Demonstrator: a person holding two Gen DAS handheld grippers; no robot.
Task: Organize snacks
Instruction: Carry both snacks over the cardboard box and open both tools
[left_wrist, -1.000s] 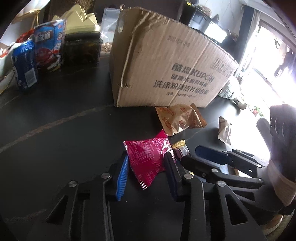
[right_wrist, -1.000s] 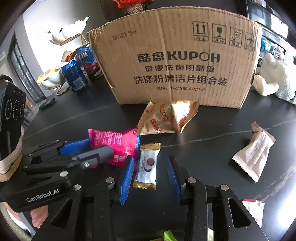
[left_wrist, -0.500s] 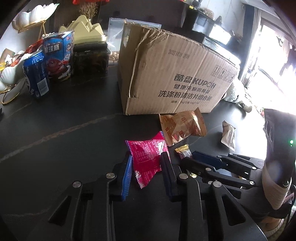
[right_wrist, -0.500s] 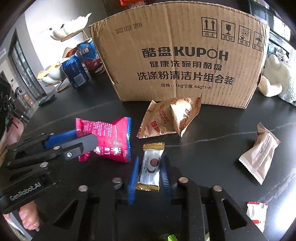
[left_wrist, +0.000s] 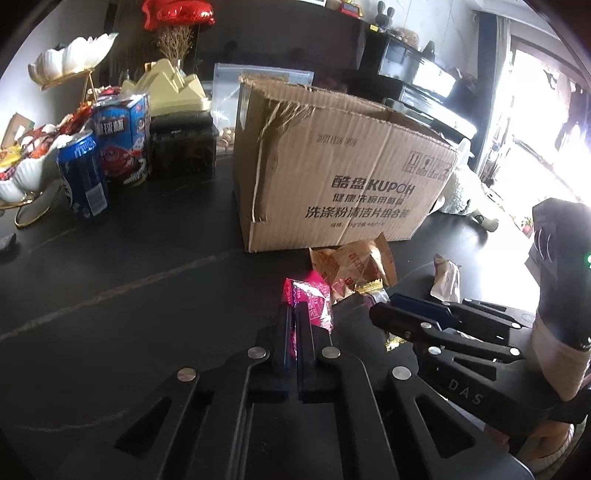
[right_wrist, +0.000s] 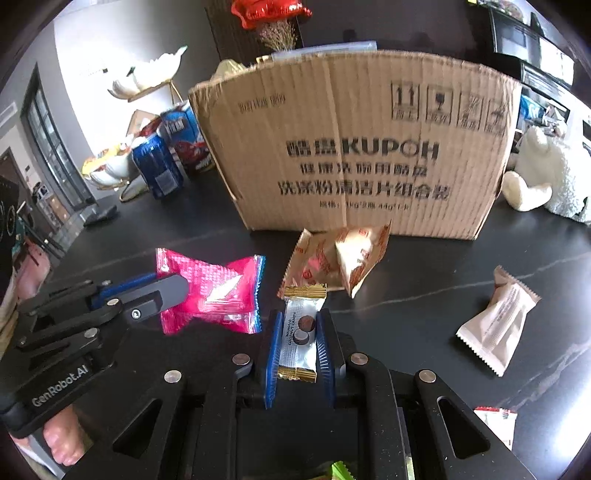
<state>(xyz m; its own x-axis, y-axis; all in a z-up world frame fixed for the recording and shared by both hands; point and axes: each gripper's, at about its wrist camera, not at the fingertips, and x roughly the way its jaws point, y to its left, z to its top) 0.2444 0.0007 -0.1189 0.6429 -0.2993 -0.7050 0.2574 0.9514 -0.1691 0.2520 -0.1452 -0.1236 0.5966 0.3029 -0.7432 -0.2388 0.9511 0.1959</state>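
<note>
My left gripper (left_wrist: 294, 314) is shut on a pink snack packet (left_wrist: 310, 299), seen edge-on between its blue pads; the packet (right_wrist: 214, 291) and the left gripper (right_wrist: 173, 291) also show in the right wrist view. My right gripper (right_wrist: 298, 325) is shut on a small silver candy bar with gold ends (right_wrist: 300, 332); this gripper (left_wrist: 384, 310) shows in the left wrist view. An open cardboard box (right_wrist: 354, 155) stands just behind. Two tan snack packets (right_wrist: 340, 258) lie before it.
A beige packet (right_wrist: 498, 321) lies at right, a white-red packet (right_wrist: 496, 421) at lower right. A blue can (left_wrist: 85, 177), a blue carton (left_wrist: 123, 136) and a dark container (left_wrist: 183, 147) stand at far left. A white plush toy (right_wrist: 546, 173) sits right of the box.
Both grippers have closed: the left onto the pink packet, the right onto the silver candy bar. Both have lifted and drawn back a little from the box.
</note>
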